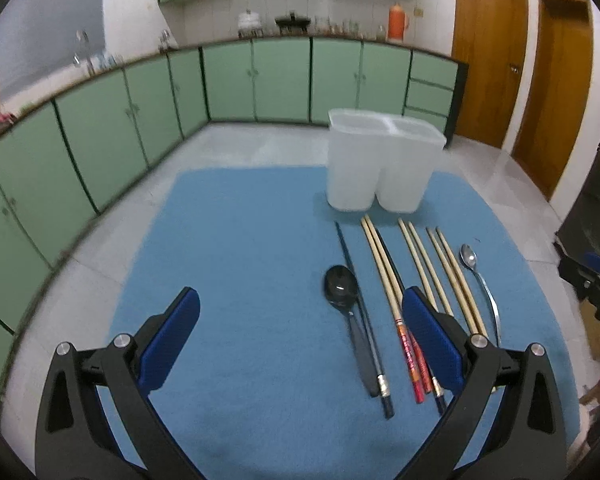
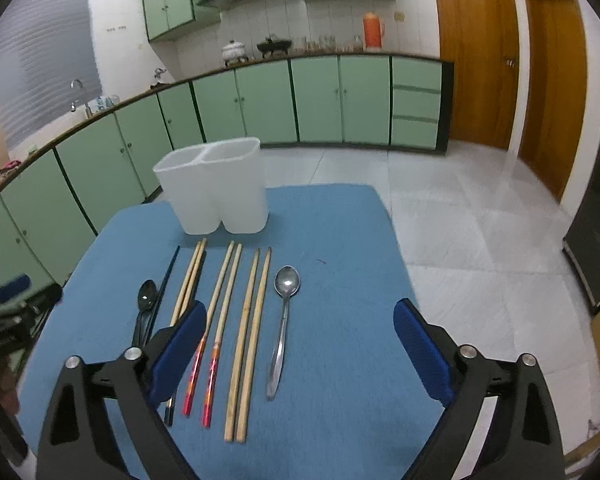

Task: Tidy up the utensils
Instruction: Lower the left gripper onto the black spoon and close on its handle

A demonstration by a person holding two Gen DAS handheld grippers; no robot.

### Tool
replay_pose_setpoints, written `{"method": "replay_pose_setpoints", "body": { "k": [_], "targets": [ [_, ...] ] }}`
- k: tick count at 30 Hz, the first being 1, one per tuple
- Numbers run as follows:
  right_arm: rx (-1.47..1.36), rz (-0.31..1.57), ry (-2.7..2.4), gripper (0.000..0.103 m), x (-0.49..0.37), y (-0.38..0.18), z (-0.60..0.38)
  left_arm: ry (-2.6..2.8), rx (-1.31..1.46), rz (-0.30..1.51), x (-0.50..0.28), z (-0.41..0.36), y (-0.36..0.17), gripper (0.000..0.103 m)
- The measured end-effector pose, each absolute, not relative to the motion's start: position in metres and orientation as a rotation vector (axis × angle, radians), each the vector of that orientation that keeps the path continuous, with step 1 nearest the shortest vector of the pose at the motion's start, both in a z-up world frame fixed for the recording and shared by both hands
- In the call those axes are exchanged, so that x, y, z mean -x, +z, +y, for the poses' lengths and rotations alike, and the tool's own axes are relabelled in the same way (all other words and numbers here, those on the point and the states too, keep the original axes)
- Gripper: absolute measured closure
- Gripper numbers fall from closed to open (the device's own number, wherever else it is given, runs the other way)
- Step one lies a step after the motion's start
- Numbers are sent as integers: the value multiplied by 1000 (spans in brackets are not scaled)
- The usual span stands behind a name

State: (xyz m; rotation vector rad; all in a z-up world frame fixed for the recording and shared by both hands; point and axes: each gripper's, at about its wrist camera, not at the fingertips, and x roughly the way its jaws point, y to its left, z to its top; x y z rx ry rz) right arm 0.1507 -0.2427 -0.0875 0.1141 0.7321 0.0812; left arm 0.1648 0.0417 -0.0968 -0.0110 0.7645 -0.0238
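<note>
While both tools hang above the blue felt mat (image 2: 340, 240), nothing has been lifted: the left gripper (image 1: 300, 332) is spread wide with nothing between its blue pads, and the right gripper (image 2: 300, 344) likewise gapes empty. The translucent white two-compartment plastic holder (image 2: 212, 188) stands upright at twelve o'clock on the mat, both wells seemingly bare. Just in front of it lie the utensils in a row: a black plastic spoon (image 2: 146, 300) at nine o'clock, dark lacquered chopsticks (image 1: 364, 312), red-handled bamboo chopsticks (image 2: 216, 320), plain bamboo chopsticks (image 2: 250, 332), and a polished steel spoon (image 2: 284, 320) toward three o'clock. The pairs lie close together, so a broad pinch could likely drag a neighbour along, or a thin stick might roll away on the felt.
</note>
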Motion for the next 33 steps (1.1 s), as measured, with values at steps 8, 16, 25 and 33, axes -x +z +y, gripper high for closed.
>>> {"method": "replay_pose_setpoints", "body": {
  "k": [8, 16, 25, 33],
  "targets": [
    [-92, 807, 93, 23, -187, -116, -231, -18, 55, 916, -223, 29, -143, 8],
    [-88, 839, 89, 23, -199, -133, -227, -11, 75, 1002, -252, 27, -168, 27],
    [-82, 861, 100, 27, -208, -141, -224, -68, 98, 1006, -259, 26, -167, 59],
    [-70, 889, 133, 40, -216, -144, -217, -133, 89, 956, -256, 27, -160, 70]
  ]
}}
